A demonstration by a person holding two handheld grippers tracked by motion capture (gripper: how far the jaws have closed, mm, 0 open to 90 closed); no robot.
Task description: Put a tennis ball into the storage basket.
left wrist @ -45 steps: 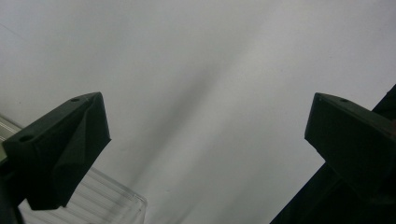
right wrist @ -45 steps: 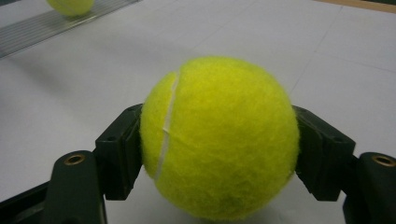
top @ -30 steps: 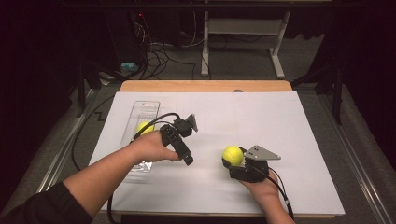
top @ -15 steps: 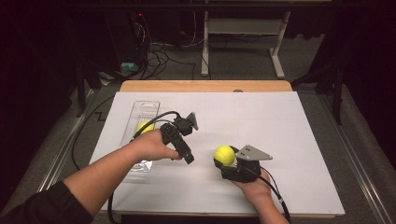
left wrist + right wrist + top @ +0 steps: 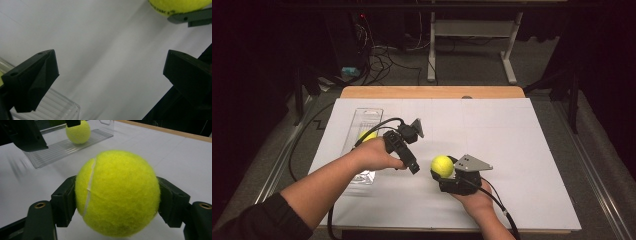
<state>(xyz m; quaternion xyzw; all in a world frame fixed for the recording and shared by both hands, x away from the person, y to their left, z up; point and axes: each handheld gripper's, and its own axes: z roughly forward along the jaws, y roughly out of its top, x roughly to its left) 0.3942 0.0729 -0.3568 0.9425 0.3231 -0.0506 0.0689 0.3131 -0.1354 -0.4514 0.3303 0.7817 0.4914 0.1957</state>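
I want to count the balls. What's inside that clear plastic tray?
One yellow tennis ball sits inside the clear tray, toward its middle. The left hand covers the tray's near part, so anything lying there is hidden. The other ball is outside it, in the right gripper.

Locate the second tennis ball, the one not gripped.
High view: the second tennis ball sits in the clear plastic tray at table left, just behind the left gripper.
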